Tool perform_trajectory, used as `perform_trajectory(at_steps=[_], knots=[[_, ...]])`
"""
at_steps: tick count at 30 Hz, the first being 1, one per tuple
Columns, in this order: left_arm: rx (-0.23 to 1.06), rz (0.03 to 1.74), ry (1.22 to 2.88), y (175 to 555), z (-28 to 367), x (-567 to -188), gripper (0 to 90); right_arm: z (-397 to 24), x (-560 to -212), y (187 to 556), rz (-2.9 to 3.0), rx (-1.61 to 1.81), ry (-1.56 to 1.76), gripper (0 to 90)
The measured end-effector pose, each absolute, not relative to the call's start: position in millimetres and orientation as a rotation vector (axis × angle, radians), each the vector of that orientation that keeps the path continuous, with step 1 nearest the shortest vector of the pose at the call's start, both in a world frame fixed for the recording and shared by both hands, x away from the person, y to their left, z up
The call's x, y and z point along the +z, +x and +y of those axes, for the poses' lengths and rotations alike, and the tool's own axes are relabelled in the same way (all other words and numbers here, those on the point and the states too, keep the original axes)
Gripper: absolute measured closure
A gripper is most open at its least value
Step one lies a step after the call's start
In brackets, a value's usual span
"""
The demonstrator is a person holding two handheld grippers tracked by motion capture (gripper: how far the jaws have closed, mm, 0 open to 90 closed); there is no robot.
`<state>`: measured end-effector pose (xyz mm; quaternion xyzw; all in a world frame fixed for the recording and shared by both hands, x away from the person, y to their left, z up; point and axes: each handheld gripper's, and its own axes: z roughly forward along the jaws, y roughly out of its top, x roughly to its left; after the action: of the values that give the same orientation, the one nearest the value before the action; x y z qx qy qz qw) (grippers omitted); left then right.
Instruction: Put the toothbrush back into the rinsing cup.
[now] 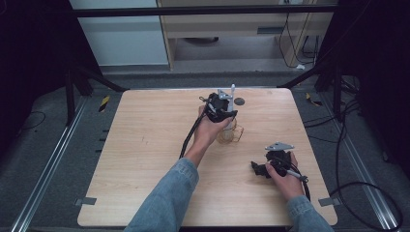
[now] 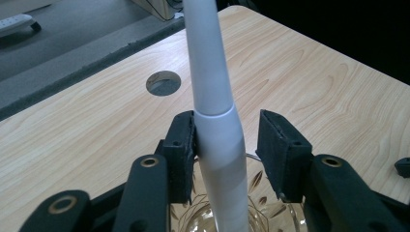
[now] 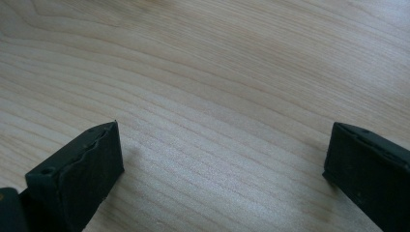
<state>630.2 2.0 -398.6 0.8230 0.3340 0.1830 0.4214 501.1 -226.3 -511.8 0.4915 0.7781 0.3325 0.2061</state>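
Blue denim sleeves (image 1: 167, 200), black claw (image 2: 227, 150) with brass-ringed screws, grey three-cornered plate (image 1: 279, 146), black cables (image 1: 189, 137)

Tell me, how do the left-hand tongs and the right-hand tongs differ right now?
The left tongs straddle a white stick standing in a glass; one pad touches it, the other stands clear. The right tongs have nothing between them, just bare table. The left tongs gape narrowly; the right tongs are spread far wider. Shared: both are black, hand-held and open.
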Motion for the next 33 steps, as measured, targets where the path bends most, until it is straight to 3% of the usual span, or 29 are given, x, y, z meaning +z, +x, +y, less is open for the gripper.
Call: perform_trajectory(at_steps=[33], knots=[[0.521,0.872,2.048,617.4,24.8,-395.8,48.8,-226.2,-511.8,501.1,2.167,0.926,1.37,0.4]])
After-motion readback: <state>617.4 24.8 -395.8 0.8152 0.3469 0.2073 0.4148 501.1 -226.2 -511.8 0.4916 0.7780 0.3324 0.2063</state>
